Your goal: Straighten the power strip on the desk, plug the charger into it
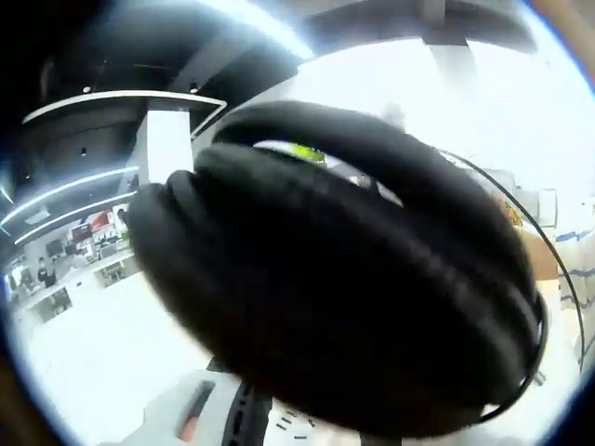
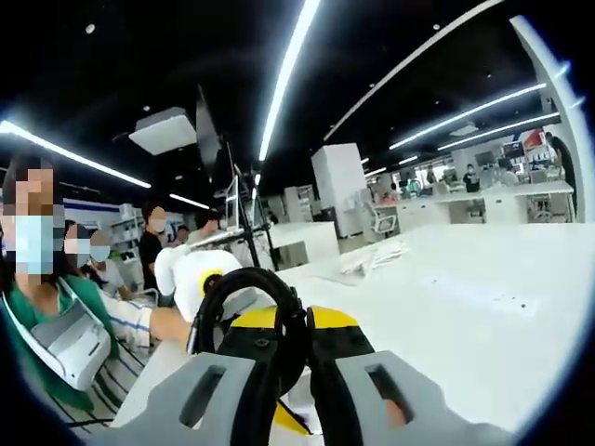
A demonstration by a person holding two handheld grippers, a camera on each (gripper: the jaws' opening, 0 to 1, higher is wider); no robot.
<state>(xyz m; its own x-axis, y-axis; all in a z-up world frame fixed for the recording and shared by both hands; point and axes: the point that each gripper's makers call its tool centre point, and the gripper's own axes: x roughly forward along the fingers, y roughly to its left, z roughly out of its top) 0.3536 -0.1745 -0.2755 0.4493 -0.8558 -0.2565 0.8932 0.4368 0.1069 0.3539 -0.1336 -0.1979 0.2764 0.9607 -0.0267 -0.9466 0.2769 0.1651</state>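
The right gripper [image 2: 296, 395] holds its grey jaws nearly shut on a black rounded band with a yellow part [image 2: 279, 339], raised above the white desk [image 2: 465, 307]; a loose pinch could let it slip. A large black padded loop [image 1: 344, 297] crowds the left gripper view, whose jaws' state I cannot tell. The white power strip [image 2: 372, 258] probably lies near the desk's far edge.

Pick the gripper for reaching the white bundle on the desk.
Right gripper, likely: white bundle lies ahead on the desk, though a black loop sits between its jaws. A black padded object blocks the left view.
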